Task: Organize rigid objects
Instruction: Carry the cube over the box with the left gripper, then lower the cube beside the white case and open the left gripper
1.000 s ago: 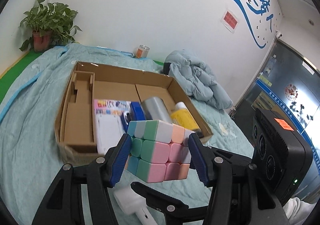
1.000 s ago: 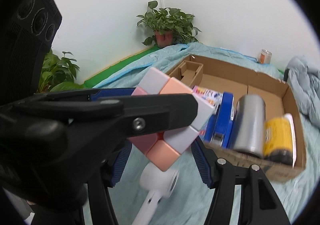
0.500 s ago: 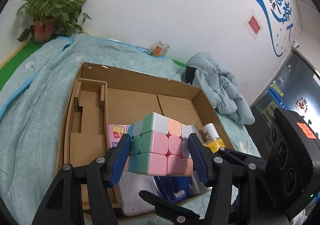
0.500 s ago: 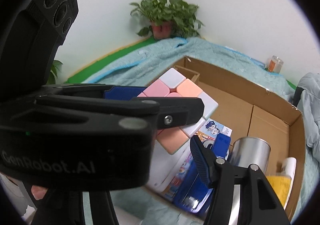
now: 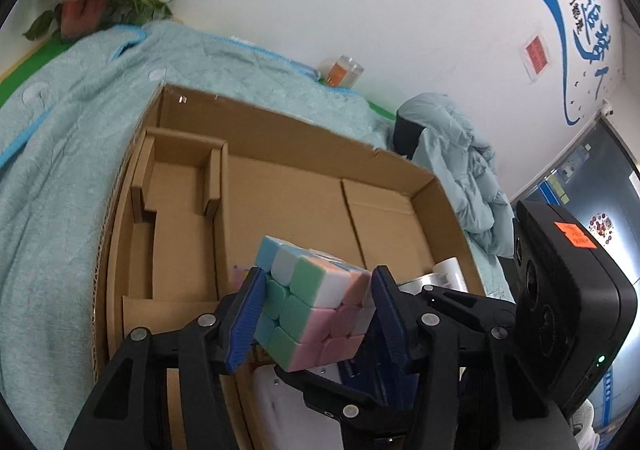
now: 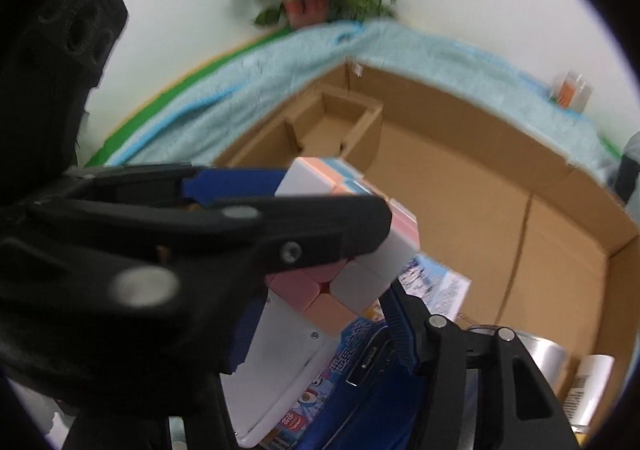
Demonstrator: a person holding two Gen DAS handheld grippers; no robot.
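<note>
Above the near edge of the cardboard box (image 5: 256, 121), both views were crowded by black gripper frames. Right wrist view was blurred; the left gripper's body hid its left half and the right gripper's left finger. Items at the box's near edge were cut off: a white flat case (image 6: 280, 362), a printed blue pack (image 6: 352, 366), a metal can (image 6: 548, 358) and a white bottle (image 6: 592, 378).

Pastel puzzle cube (image 5: 316, 302): glossy plastic, rounded square tiles in mint, pink, peach, white and pale blue, tilted. Box: matte corrugated board with a folded insert along its left wall, resting on a quilted teal blanket (image 5: 68, 137).

Left gripper (image 5: 316, 314) pinched the cube between ribbed blue pads, jaws just closing further. Right gripper (image 6: 320, 314) also straddled the cube, closing; contact of its pads could not be made out. Cube hung over the box's near edge, above the case.
</note>
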